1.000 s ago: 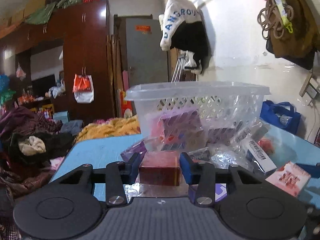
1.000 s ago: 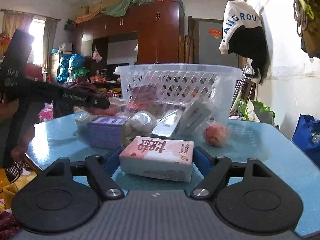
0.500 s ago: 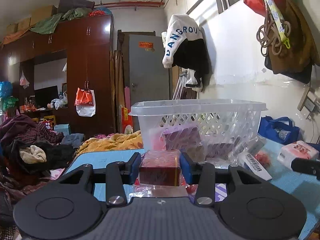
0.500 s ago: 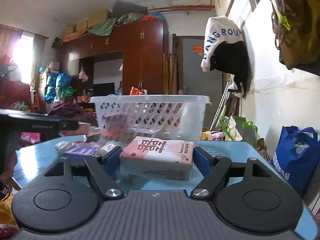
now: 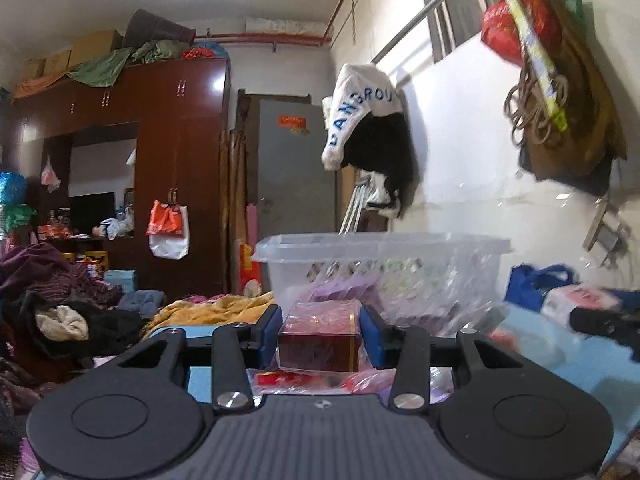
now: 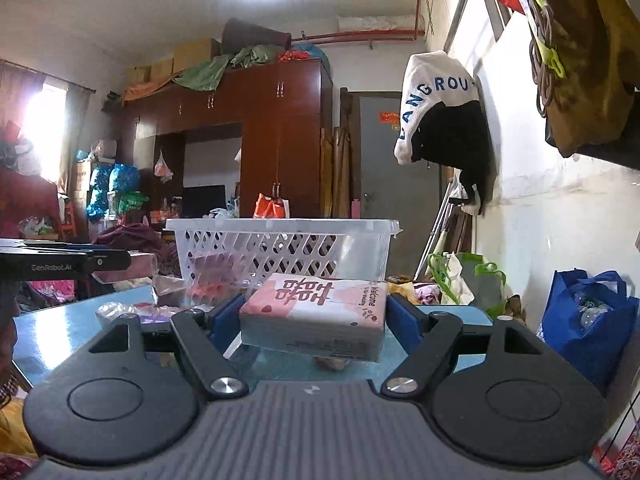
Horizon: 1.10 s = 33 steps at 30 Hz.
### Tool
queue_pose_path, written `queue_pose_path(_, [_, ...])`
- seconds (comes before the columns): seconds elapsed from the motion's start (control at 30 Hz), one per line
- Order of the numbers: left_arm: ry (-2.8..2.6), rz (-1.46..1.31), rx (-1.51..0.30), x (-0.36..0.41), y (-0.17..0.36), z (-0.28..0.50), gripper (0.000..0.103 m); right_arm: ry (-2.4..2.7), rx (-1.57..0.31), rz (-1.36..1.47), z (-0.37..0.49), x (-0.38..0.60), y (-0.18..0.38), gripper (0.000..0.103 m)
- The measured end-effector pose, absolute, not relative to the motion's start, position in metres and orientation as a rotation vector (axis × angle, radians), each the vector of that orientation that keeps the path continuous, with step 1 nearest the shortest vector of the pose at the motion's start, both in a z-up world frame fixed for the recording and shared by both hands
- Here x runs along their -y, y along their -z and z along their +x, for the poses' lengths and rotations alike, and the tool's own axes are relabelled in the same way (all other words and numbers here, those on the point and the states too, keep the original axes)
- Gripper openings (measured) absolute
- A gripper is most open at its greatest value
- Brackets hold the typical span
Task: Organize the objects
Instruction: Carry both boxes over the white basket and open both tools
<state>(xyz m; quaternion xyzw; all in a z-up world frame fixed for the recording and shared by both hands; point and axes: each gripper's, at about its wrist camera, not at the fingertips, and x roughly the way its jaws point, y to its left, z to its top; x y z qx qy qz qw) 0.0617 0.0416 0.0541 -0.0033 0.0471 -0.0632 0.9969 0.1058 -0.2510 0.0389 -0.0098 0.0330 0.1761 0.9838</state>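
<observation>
My left gripper point(image 5: 319, 330) is shut on a dark red box point(image 5: 318, 338) wrapped in clear film and holds it above the blue table point(image 5: 576, 360), just before the clear plastic basket point(image 5: 380, 258). My right gripper point(image 6: 314, 322) is shut on a pink and white tissue pack point(image 6: 316, 314) and holds it lifted before the same white lattice basket point(image 6: 280, 248). The basket holds purple and pink packets. The left gripper also shows at the left edge of the right wrist view point(image 6: 68, 266). The right gripper with its pack shows blurred at the right of the left wrist view point(image 5: 592, 312).
Loose wrapped packets point(image 5: 320, 382) lie on the table under the left gripper, and more packets point(image 6: 168, 292) lie beside the basket. A blue bag point(image 6: 584, 320) stands off the table's right side. Clothes point(image 5: 60, 312) are piled on the left.
Both grippers have risen with their loads and tilted up. The basket sits lower in both views, and less of the table and its packets shows.
</observation>
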Motion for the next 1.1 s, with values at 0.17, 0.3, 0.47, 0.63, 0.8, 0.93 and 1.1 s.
queue_pose_path(0.17, [0.137,-0.011,-0.065,-0.04,-0.065,0.058,0.047,-0.384,-0.068,0.017,0.109,0.257,-0.048,0.079])
queue_pose_path(0.3, [0.147,-0.021,-0.041,-0.043,-0.08,0.063,0.047,-0.389,-0.039,0.028,0.115,0.261,-0.066,0.079])
queue_pose_path(0.47, [0.212,-0.045,-0.05,-0.04,-0.122,0.096,0.047,-0.407,-0.016,-0.009,0.147,0.249,-0.109,0.079])
queue_pose_path(0.63, [0.237,-0.052,-0.13,-0.02,-0.157,0.155,0.047,-0.39,-0.062,-0.014,0.216,0.226,-0.144,0.079])
queue_pose_path(0.8, [0.213,-0.069,-0.27,-0.012,-0.152,0.216,0.047,-0.385,-0.167,-0.084,0.265,0.205,-0.139,0.079])
queue_pose_path(0.93, [0.186,-0.091,-0.336,-0.018,-0.137,0.242,0.075,-0.408,-0.183,-0.069,0.267,0.206,-0.131,0.087])
queue_pose_path(1.1, [0.225,-0.076,-0.267,-0.024,-0.128,0.2,0.078,-0.462,-0.108,0.028,0.221,0.241,-0.12,0.103])
